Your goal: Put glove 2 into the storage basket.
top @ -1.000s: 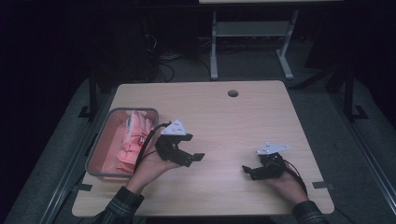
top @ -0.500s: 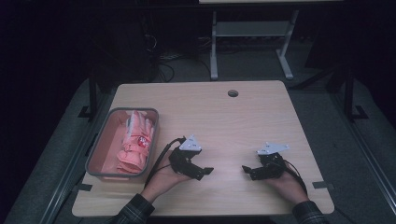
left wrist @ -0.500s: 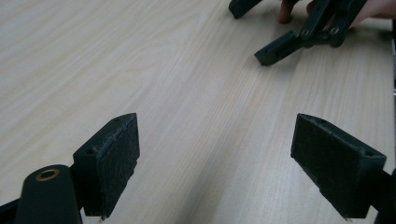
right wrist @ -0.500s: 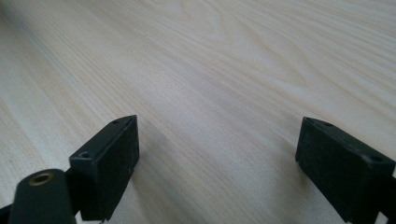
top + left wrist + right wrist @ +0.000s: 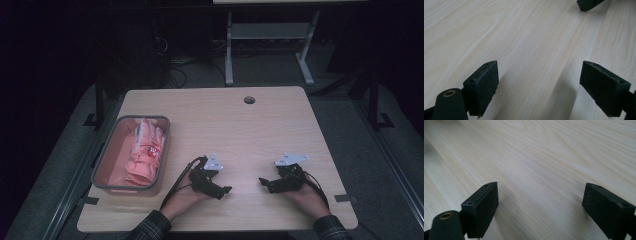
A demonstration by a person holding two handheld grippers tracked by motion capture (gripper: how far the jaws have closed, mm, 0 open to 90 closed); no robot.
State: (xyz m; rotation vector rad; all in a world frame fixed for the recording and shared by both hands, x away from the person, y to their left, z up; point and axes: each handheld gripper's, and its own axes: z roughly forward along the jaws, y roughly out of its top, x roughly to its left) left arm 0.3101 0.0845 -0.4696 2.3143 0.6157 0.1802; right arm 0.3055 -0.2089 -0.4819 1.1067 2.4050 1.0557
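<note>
Pink cloth [image 5: 144,159] bunched up in grey bin [image 5: 102,162], sitting at 9 o'clock on desk [image 5: 240,125].
Looks soft, light and floppy, so best pinched at a raised fold near the top. Left tool [image 5: 220,190] and right tool [image 5: 265,183] both spread wide, holding nothing, parked low at 6 o'clock, well apart from bin.

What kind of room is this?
Probably a lab or workshop: a bare wooden table in a dark room, cables on the floor, and a metal-framed bench behind.
</note>
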